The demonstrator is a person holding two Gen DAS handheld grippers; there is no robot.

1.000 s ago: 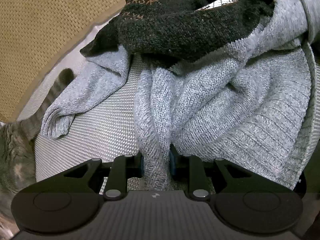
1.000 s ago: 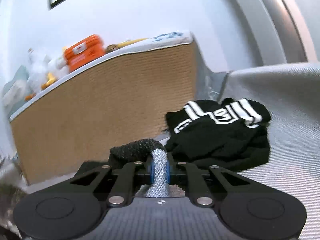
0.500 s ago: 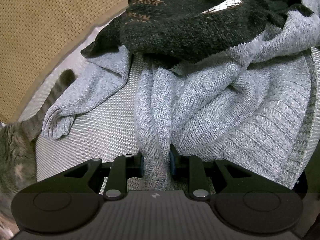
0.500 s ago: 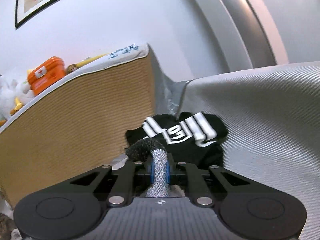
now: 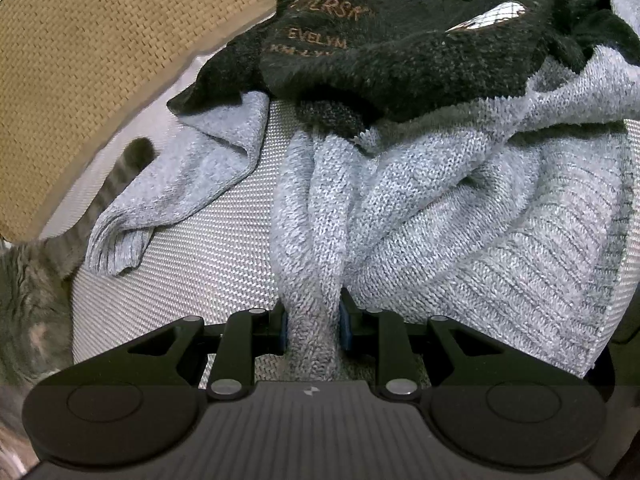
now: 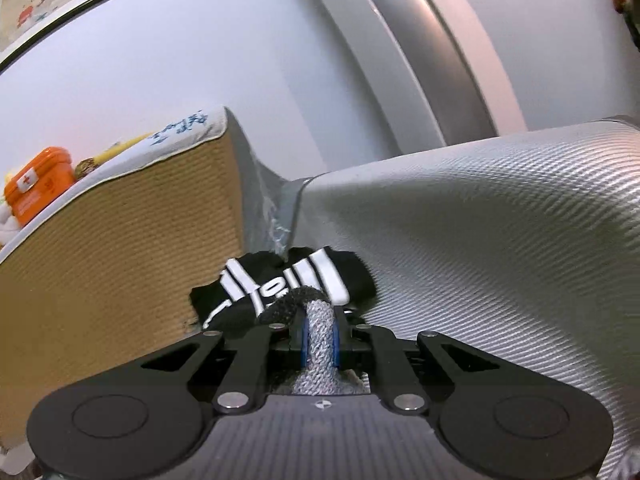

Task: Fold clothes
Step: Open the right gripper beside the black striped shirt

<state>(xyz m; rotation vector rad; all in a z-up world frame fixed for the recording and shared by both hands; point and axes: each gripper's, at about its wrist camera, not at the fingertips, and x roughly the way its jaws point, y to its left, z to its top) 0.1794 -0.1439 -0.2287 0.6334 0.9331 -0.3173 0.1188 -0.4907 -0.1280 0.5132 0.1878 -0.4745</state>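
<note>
Left wrist view: the left gripper (image 5: pixel 312 330) clenches a bunched fold of the grey-and-black knitted sweater (image 5: pixel 460 200), which spreads ahead over the silver woven mattress (image 5: pixel 192 264). One striped cat (image 5: pixel 36 280) sits off its left. Right wrist view: the right gripper (image 6: pixel 319 340) pinches another sweater edge; beyond lies one black white-striped garment (image 6: pixel 288 280). Judging by both grips, spreading is underway; next, pull the sweater flat. Two garments, two grippers.
</note>
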